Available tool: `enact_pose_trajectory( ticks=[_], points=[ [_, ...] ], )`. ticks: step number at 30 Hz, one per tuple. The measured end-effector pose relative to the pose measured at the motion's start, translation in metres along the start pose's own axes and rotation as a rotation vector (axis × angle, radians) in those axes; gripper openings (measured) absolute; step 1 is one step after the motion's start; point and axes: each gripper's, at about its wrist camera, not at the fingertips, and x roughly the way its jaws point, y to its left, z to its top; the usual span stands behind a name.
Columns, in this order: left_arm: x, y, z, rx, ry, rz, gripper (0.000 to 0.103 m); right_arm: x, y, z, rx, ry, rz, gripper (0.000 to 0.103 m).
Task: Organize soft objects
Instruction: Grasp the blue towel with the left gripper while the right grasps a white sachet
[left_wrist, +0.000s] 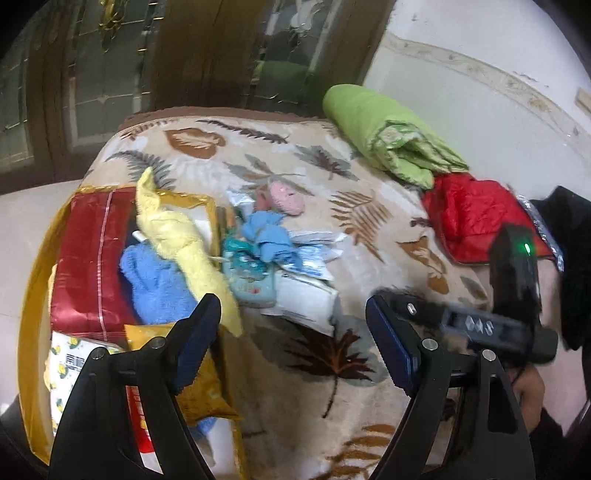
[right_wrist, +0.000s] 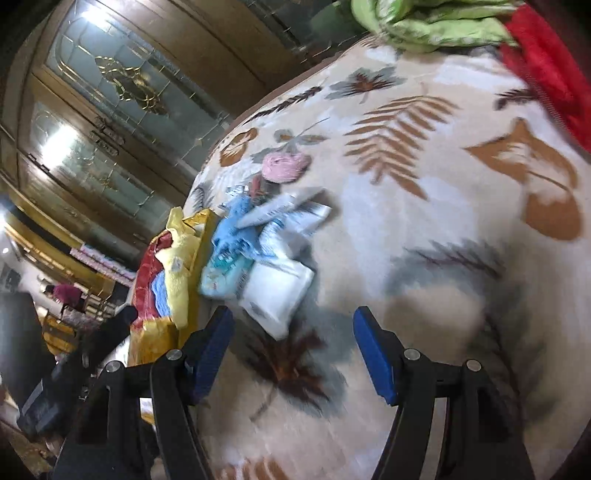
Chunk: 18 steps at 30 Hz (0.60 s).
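Both the left gripper (left_wrist: 293, 328) and the right gripper (right_wrist: 293, 345) are wide open and hold nothing, so reaching for the blue sock (left_wrist: 267, 236) beside the gold box (left_wrist: 35, 280) could grab the white packets (left_wrist: 314, 291) too.

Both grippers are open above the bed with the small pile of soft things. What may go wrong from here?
1. The light blue cloth lies tangled over white packets, so a grab may lift packets too.
2. The yellow towel hangs over the edge of the gold box; a bump from the left gripper might pull it out.
3. The right gripper is empty, and both views are blurred, so aim may be poor.
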Motion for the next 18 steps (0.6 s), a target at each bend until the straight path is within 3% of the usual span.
enact_pose_trajectory(
  ticks=[4,6,8,12,14,17,18],
  points=[
    [0.008,0.014,0.014,-0.080,0.031,-0.039,0.082,0.036,0.006,0.032,0.036,0.045,0.052,0.067],
    [0.016,0.010,0.032,-0.058,0.045,-0.048,0.082,0.052,0.000,0.047,0.098,0.041,0.054,0.067],
    [0.035,0.006,0.054,-0.046,0.084,-0.014,0.082,0.062,-0.006,0.057,0.158,0.039,0.059,0.064],
    [0.090,0.020,0.072,-0.143,0.197,0.059,0.077,0.061,0.000,0.073,0.173,0.011,0.059,0.064],
    [0.117,0.022,0.074,-0.116,0.255,0.116,0.066,0.067,0.002,0.079,0.171,0.025,0.034,0.057],
    [0.125,0.019,0.073,-0.087,0.242,0.165,0.063,0.082,-0.004,0.083,0.186,0.068,0.014,0.040],
    [0.125,0.018,0.072,-0.071,0.234,0.175,0.059,0.084,-0.005,0.082,0.189,0.076,0.011,0.030]
  ],
)
